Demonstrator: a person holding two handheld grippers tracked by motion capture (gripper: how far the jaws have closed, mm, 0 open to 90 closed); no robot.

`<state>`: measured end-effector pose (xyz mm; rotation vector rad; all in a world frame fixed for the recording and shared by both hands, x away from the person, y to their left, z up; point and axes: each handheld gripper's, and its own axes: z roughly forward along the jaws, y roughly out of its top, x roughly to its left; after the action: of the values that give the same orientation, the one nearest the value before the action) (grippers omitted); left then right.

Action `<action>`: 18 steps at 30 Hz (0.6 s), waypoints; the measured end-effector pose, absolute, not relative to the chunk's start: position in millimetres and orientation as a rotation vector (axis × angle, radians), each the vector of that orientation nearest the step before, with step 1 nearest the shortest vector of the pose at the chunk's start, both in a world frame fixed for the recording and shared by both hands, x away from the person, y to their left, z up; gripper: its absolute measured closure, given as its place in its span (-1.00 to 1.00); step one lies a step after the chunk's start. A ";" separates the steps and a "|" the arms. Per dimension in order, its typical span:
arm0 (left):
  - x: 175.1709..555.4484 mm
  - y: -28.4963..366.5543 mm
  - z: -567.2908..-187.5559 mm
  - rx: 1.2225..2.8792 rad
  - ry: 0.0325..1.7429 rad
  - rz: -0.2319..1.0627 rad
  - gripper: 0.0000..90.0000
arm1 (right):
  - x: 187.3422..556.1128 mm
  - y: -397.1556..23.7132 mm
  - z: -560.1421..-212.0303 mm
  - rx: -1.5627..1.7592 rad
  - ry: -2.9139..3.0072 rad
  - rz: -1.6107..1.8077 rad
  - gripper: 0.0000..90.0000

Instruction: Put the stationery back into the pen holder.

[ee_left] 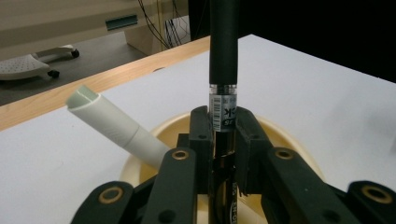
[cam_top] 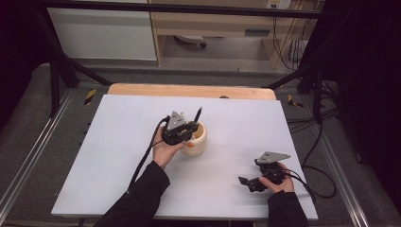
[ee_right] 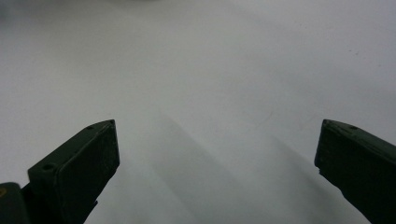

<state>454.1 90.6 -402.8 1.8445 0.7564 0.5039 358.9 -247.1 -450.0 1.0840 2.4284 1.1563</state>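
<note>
A cream-coloured cup (cam_top: 197, 140) stands near the middle of the white table (cam_top: 118, 142). My left gripper (cam_top: 189, 128) is over the cup's near rim and is shut on a black pen (cam_top: 198, 115) that stands upright, its lower end inside the cup. In the left gripper view the pen (ee_left: 223, 56) rises between the closed jaws above the cup rim (ee_left: 299, 149). A white marker (ee_left: 109, 122) leans in the cup toward the left. My right gripper (cam_top: 247, 182) rests low at the front right, open, with bare table between its fingers (ee_right: 79, 168).
A wooden strip (cam_top: 189, 90) runs along the table's far edge. Cables (cam_top: 321, 175) trail off the right side. Metal frame legs (cam_top: 56, 75) and a shelf unit (cam_top: 213, 28) stand behind the table.
</note>
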 end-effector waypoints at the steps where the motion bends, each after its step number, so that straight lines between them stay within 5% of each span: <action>1: 453.9 91.1 -403.7 1.846 0.757 0.505 0.75 | 358.9 -247.1 -450.0 1.084 2.429 1.153 -0.98; 18: 447.4 90.5 -402.5 1.900 0.730 0.494 0.60 | 358.9 -246.4 -450.8 1.081 2.442 1.147 -0.98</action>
<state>447.4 90.5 -402.5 1.9003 0.7299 0.4942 358.9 -246.4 -450.8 1.0812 2.4423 1.1474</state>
